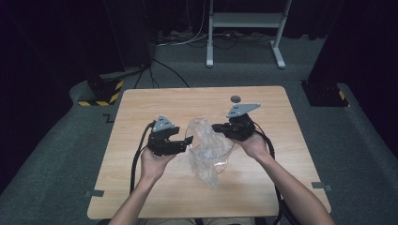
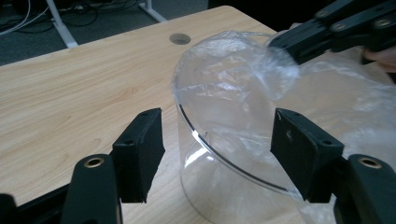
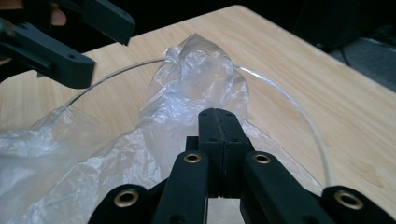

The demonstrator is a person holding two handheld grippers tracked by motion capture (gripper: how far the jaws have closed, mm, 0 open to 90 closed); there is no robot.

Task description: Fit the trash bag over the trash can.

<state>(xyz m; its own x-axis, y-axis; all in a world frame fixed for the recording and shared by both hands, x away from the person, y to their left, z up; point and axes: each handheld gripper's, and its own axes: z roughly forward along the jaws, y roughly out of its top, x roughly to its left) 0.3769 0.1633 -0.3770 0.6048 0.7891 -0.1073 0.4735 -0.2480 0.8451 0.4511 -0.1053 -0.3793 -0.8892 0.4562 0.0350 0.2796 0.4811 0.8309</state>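
- A clear round plastic container (image 1: 220,157) stands upright near the middle of the pale wooden table (image 1: 141,108), with a thin crinkled transparent plastic bag (image 1: 204,154) draped into and over it; the bag's tail spills onto the table on the person's side.
- The bag looks featherweight, limp and slippery; it should bunch and slide rather than hold a shape, so a firm pinch on a gathered fold near the rim seems the best hold.
- The container looks light, stiff and smooth-walled; likely to skid or tip if the film is tugged sideways, so its wall or rim is the place to steady it.
- The right gripper (image 3: 218,122) has its jaws pressed together, pinching a fold of the bag above the container's far rim, as the left gripper view also shows (image 2: 286,46).
- The left gripper (image 2: 217,154) has its jaws spread, one either side of the container's near rim, with no pad pressing on it.
- In the high view both forearms reach in from below, the hands level with each other and flanking the container, left gripper (image 1: 185,137) and right gripper (image 1: 217,127) pointing inward toward one another.
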